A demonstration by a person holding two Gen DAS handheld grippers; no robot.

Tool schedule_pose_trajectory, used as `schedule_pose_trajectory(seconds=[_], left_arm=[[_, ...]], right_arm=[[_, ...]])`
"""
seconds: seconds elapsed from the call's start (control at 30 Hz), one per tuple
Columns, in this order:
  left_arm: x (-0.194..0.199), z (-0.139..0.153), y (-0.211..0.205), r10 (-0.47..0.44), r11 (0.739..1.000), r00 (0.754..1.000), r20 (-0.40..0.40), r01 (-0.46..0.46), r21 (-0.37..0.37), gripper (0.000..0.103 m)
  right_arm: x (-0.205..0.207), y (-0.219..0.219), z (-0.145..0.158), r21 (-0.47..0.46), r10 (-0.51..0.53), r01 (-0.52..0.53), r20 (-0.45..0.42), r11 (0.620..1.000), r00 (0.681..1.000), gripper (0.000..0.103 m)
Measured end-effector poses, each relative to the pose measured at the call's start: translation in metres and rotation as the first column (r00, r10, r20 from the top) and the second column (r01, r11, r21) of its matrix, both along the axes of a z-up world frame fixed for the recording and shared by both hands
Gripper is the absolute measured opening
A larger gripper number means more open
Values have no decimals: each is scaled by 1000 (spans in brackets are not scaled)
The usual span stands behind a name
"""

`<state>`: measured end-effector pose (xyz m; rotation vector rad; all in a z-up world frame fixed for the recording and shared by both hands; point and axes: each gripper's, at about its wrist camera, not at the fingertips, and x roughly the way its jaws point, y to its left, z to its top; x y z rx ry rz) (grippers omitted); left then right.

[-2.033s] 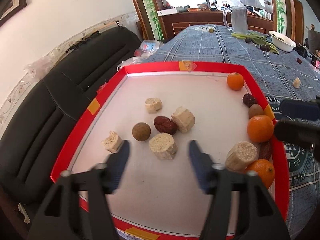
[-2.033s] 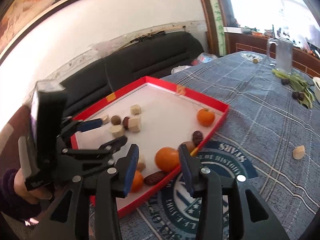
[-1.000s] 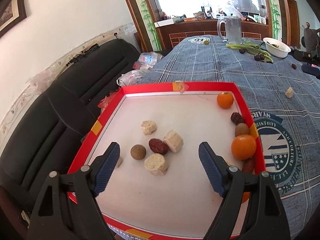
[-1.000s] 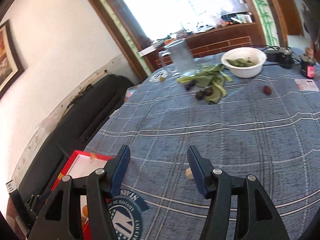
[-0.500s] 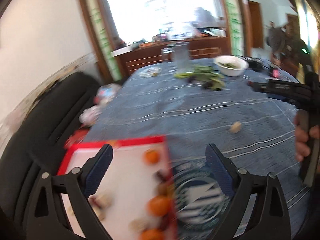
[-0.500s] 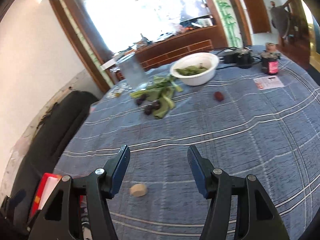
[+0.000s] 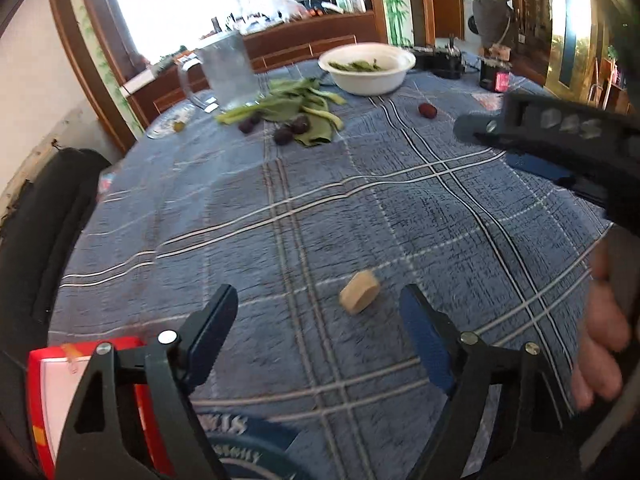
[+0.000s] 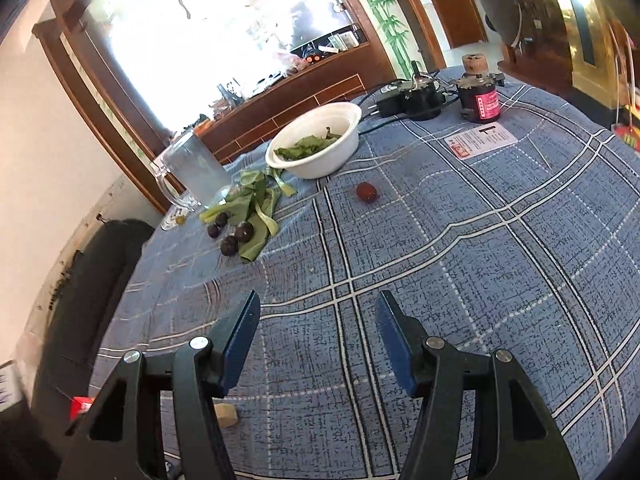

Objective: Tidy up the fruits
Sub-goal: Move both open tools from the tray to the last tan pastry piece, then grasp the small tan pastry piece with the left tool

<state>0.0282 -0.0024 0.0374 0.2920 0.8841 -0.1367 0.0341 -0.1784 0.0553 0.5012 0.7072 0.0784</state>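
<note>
A tan cut piece [image 7: 360,297] lies on the blue checked cloth [image 7: 320,208], level with the tips of my left gripper [image 7: 316,308] and nearer its right finger. The jaws are closing, and the pads stand clear of the piece. My right gripper [image 8: 318,308] is open over bare cloth with nothing in it; the same tan piece [image 8: 226,415] lies low at its left. A red date [image 8: 366,192] sits farther on, short of the white bowl [image 8: 316,148]. Dark plums [image 8: 244,231] rest against green leaves [image 8: 256,204]. A corner of the red tray [image 7: 44,360] shows at bottom left.
A glass jug [image 8: 196,172] stands behind the leaves. A dark jar with a red label [image 8: 480,100], black devices with cables and a card [image 8: 480,140] sit at the far right. My right gripper [image 7: 486,146] and a hand [image 7: 604,340] fill the left view's right side. A black sofa [image 8: 100,280] borders the table.
Both grippers have swung away from the red tray and out over the cloth. The left one now has the tan piece at its tips. The right one has turned toward the bowl and date.
</note>
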Motion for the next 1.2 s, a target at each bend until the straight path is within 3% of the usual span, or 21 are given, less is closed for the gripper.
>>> schedule_pose_trajectory(seconds=[0.2,0.3,0.47,0.63,0.77,0.83,0.87,1.0,1.2], left_arm=[[11,-15,-10,5,1000,999,-53,-5,-3,59],[12,-20,-9,18,1000,998,-65,-19,-10,59],[7,-21,3,43,998,997,-67,-47,-50,59],[7,-18,4,43,997,997,-59,-47,-63,59],[7,-17,6,42,996,998,-48,-45,-76,58],[11,-17,7,42,995,998,-53,-47,-88,50],[12,-19,6,44,994,997,-60,-49,-95,41],[15,-25,2,36,992,996,-81,-46,-122,27],[15,-24,4,61,986,994,-88,-74,-153,26]], right_arm=[[0,7,1,20,43,-43,-13,999,999,61],[4,13,-6,92,118,-109,-104,990,988,61],[16,23,-31,84,196,-179,-290,980,937,43],[17,30,-33,83,258,-244,-289,966,922,38],[18,36,-40,22,245,-250,-310,968,919,38],[19,42,-39,-13,247,-264,-310,964,918,37],[20,44,-38,-31,242,-265,-310,964,919,34],[20,50,-37,-151,205,-263,-316,953,926,12],[21,68,-36,-304,184,-279,-306,911,934,6]])
